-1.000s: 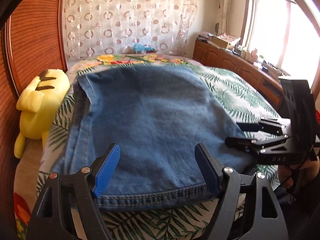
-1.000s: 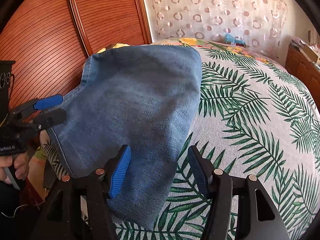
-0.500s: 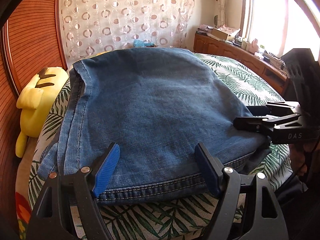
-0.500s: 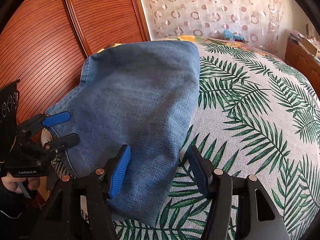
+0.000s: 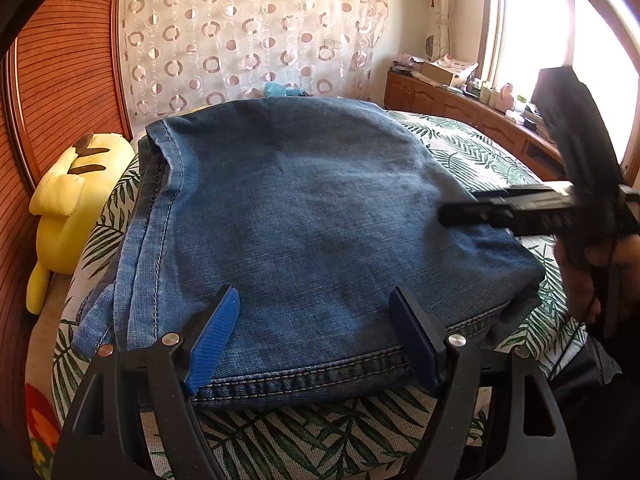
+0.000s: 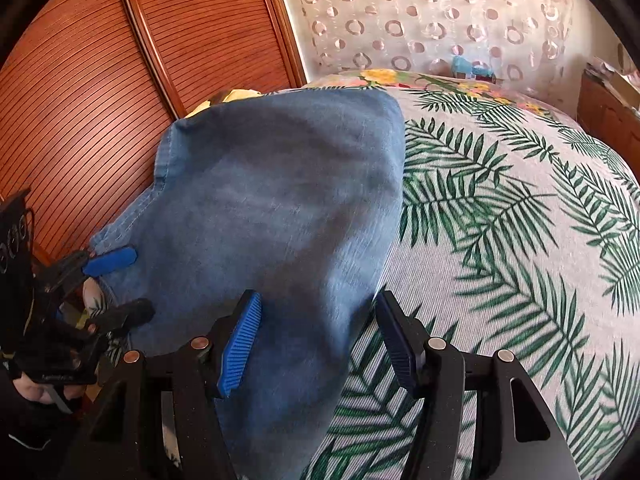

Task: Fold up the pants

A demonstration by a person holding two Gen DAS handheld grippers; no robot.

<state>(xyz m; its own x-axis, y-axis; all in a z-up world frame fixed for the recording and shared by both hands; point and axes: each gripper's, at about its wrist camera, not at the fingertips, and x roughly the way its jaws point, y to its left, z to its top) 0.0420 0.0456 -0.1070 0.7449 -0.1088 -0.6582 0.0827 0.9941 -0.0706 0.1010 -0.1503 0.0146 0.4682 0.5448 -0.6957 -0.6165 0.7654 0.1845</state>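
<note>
Nearest to you, the left claw (image 5: 314, 336) stands with its blue pads wide apart over the stitched hem of the folded jeans (image 5: 304, 216), gripping nothing; the denim lies below the gap rather than pinched in it. The right claw (image 6: 316, 344) likewise stands spread, straddling the jeans' right edge where denim meets the palm-leaf bedspread (image 6: 520, 240); no cloth is pressed between its pads. Beyond the claws, the jeans rest on the bed as a compact stacked rectangle, seams aligned along the left side, several layers showing at the near right corner, where a dark under-layer peeks out slightly. Judged from this arrangement, the folding appears largely complete: the garment is already doubled into a short block and released. What seems left is minor, perhaps squaring that right corner or smoothing the top face. To the left, past the jeans, a yellow plush toy (image 5: 76, 208) lies against the slatted wooden headboard (image 5: 68, 64). Farthest back hang a ring-patterned curtain (image 5: 248, 40) and, at right, a wooden cabinet (image 5: 460, 108) below the window.
</note>
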